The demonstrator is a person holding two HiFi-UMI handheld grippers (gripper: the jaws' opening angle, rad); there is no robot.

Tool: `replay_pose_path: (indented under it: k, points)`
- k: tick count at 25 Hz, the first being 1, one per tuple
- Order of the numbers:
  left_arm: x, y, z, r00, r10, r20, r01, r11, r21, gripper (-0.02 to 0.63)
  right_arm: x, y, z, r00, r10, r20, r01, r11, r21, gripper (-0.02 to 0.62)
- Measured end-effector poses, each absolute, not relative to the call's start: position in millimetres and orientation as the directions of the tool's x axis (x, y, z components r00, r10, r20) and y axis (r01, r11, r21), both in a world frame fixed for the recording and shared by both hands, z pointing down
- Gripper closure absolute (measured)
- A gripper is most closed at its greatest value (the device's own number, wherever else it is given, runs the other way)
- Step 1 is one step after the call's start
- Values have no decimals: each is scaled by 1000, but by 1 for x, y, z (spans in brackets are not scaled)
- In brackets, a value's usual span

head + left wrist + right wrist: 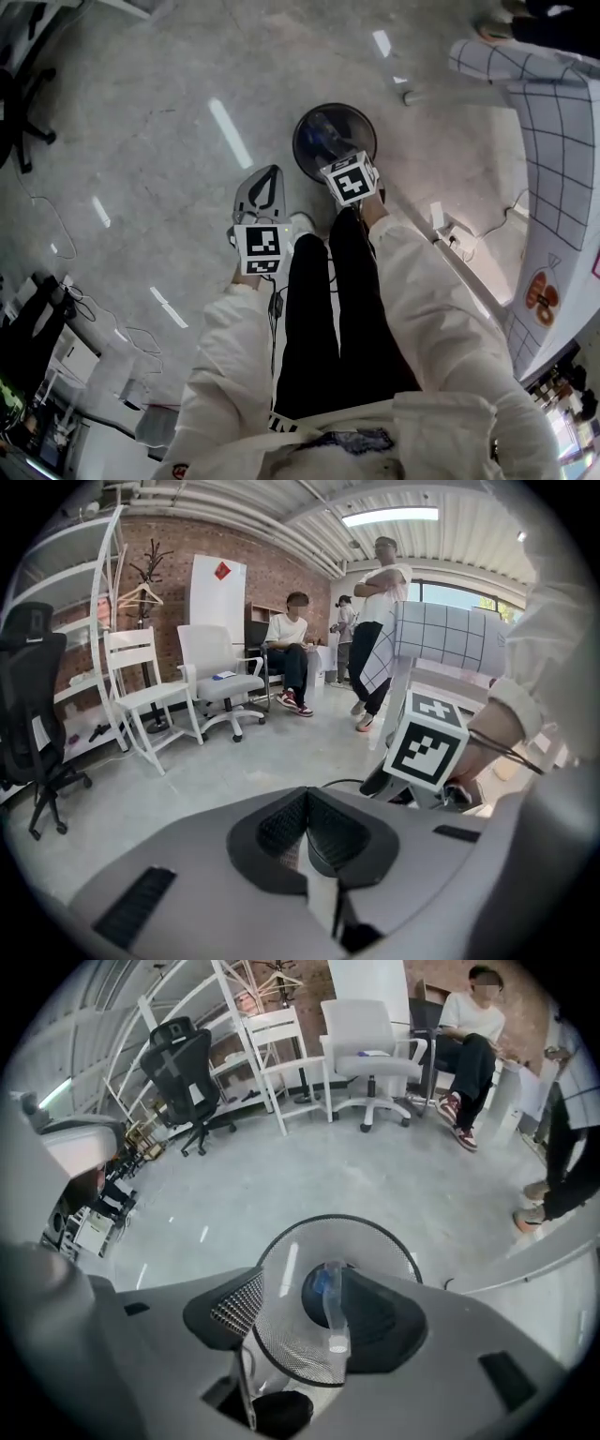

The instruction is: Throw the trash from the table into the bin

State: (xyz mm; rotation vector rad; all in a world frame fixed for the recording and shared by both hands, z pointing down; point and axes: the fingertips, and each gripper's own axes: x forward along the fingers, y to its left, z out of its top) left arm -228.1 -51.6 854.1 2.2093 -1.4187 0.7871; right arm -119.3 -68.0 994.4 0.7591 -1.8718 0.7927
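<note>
Hovering directly above the bin (281, 1335), the right claw (305, 1307) points steeply down with its jaws apart and nothing between the pads. Through the gap its own view looks straight into the mesh basket. A clear bottle (335, 1312) leans against the inner wall there, neck towards the camera and something blue at its far end. The trash therefore sits inside the bin, not in the claw. Judging by this, the claw is placed over the mouth so that a released item falls straight in and cannot bounce onto the floor (169, 141).

The left claw (307, 799) hangs just beside the right one, to the left of the bin and off its mouth. It is closed, with its pads meeting at the tips. A pale sliver shows behind the tips, and I cannot tell whether that is floor or a scrap. It looks parked there to stay clear of the drop.

The bin stands on the floor near the person's feet. The tabletop (553, 141), under a grid-patterned cloth, lies well apart to the right, and only its edge shows. What trash remains there cannot be told, and going back for more probably means turning that way.
</note>
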Motion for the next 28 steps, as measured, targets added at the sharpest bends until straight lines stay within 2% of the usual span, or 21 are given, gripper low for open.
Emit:
replay_pose_path:
  k: [15, 28]
  points:
    - [-246, -42, 672, 333, -743, 580, -899, -435, -40, 600, -108, -77, 750, -426, -412, 806, -808, 574, -133, 341]
    - [-235, -29, 519, 369, -788, 493, -884, -461, -75, 600, -86, -49, 569, -428, -587, 687, -853, 513, -94, 397]
